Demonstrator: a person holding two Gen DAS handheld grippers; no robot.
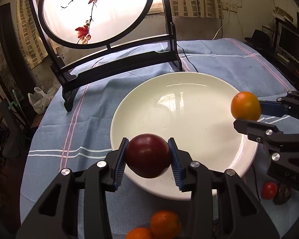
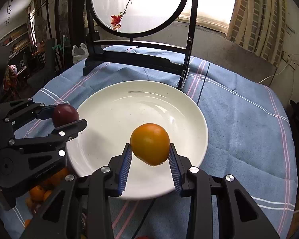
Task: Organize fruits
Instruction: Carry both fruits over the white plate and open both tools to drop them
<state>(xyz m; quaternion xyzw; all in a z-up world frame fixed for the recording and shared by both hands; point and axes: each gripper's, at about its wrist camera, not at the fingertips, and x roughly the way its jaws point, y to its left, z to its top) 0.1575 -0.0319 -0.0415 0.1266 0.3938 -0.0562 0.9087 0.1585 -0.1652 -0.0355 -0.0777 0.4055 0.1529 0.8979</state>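
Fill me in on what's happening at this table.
A person is sorting fruit with two handheld grippers. The left gripper holds a dark red round fruit over the near rim of the wide white ceramic plate. The right gripper holds an orange-yellow round fruit above the plate. Nothing lies on the plate yet; small oranges wait on the blue striped tablecloth.

Each wrist view looks forward along its own tongs, close above the bench. Left view faces right-forward, right view left-forward; both share the white plate (image 1: 189, 103) (image 2: 117, 99) and round screen (image 1: 93, 10) (image 2: 139, 4).
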